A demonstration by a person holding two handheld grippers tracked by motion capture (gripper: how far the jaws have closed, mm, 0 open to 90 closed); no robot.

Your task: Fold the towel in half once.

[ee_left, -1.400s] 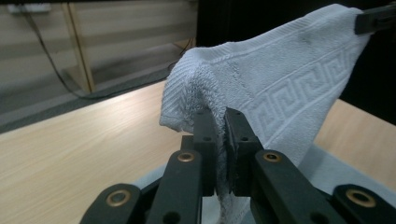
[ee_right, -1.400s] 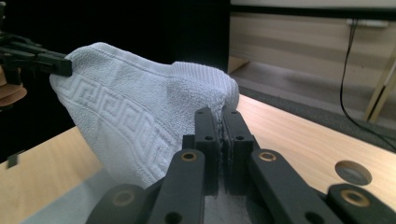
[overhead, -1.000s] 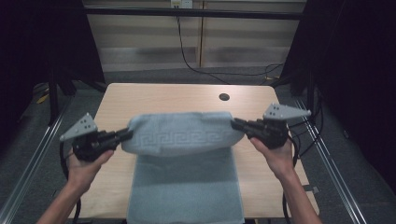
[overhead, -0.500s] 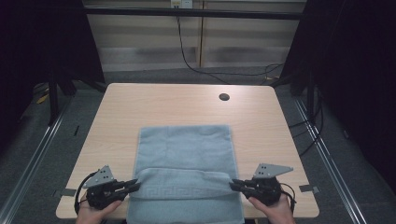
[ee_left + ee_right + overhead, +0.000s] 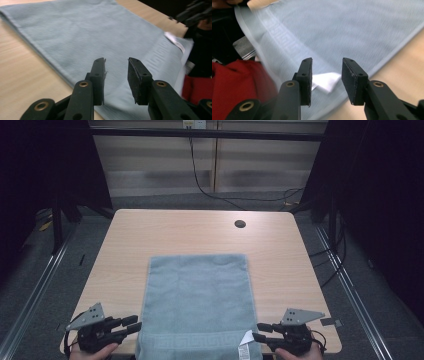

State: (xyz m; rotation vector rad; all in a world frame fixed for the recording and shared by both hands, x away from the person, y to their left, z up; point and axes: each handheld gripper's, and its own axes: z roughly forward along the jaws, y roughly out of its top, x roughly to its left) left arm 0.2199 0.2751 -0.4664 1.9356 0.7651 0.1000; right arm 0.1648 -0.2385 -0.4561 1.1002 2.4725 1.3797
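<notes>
Left gripper [image 5: 131, 324], lower left of the high view: black body, two black jaws, a grey three-cornered plate on top with small dark holes, black cable looping off its outer side. Right gripper [image 5: 261, 332], lower right of the high view: same black build, grey plate with dots, black cable curling at its right. In the left gripper view the left gripper [image 5: 116, 67] shows flat black rectangular pads with a rough face, small screws on the outer side, and brass-coloured rivets in the link arms at the bottom. The right gripper [image 5: 326, 68] in its own view looks the same: matte black pads, brass rivets. Red clothing at lower left of that view.
</notes>
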